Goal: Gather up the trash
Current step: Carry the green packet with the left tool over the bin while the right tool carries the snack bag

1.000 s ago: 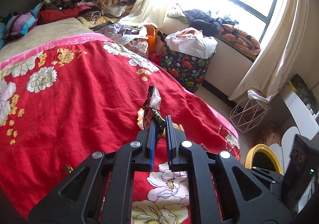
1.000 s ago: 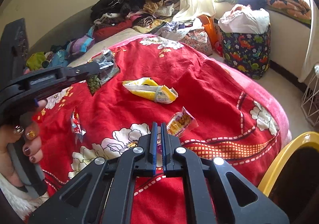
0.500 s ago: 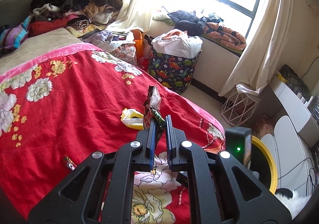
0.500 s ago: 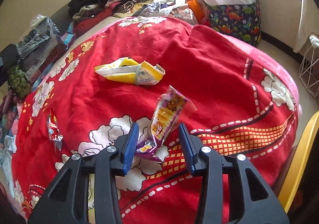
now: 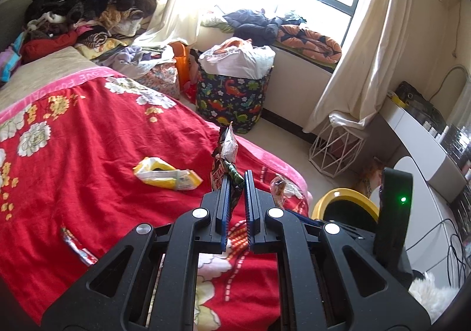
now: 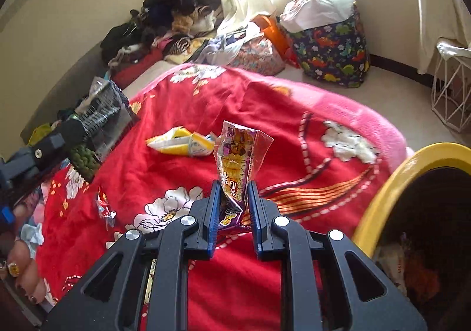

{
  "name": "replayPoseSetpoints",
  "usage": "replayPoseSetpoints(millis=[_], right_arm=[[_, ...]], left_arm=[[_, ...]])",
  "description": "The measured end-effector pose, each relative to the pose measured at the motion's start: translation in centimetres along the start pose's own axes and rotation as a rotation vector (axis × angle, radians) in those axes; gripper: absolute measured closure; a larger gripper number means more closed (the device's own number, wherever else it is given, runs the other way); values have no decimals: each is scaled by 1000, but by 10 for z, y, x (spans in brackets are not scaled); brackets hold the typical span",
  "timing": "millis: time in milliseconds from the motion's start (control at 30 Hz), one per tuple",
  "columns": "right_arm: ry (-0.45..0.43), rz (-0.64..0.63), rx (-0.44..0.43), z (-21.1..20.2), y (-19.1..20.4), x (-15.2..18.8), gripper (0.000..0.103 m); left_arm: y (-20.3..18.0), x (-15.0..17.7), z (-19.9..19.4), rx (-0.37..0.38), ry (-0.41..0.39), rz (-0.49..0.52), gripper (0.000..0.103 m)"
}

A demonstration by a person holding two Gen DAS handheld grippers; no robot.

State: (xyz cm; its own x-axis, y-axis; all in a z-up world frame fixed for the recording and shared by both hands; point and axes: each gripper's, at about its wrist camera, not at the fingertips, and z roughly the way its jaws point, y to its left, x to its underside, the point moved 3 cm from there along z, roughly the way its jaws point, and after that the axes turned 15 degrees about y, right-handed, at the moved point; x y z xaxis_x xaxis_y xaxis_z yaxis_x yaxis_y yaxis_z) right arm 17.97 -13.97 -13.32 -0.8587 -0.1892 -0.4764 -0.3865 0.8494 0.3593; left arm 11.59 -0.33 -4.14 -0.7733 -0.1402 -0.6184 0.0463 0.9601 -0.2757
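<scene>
The bin [image 6: 391,180] is cut off by the right wrist frame's edge, its contents dim. The purple wrapper [image 6: 238,166] hides its lower end between the fingers [image 6: 213,207].

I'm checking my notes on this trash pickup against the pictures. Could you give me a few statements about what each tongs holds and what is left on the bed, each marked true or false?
1. The right tongs grip a purple and yellow snack wrapper. True.
2. The left tongs are empty. False: they are shut on a dark crumpled wrapper.
3. A yellow and white wrapper lies on the red blanket. True.
4. The yellow-rimmed bin stands on the bed. False: it stands beside the bed, near its edge.
5. A small red wrapper is left on the blanket. True.
</scene>
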Motion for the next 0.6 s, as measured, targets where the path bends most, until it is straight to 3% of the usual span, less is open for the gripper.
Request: replayPoseSetpoints(millis=[600], right_arm=[[-116, 110, 115, -79, -66, 27, 85]], left_arm=[[-61, 1, 16, 72, 25, 106, 98]])
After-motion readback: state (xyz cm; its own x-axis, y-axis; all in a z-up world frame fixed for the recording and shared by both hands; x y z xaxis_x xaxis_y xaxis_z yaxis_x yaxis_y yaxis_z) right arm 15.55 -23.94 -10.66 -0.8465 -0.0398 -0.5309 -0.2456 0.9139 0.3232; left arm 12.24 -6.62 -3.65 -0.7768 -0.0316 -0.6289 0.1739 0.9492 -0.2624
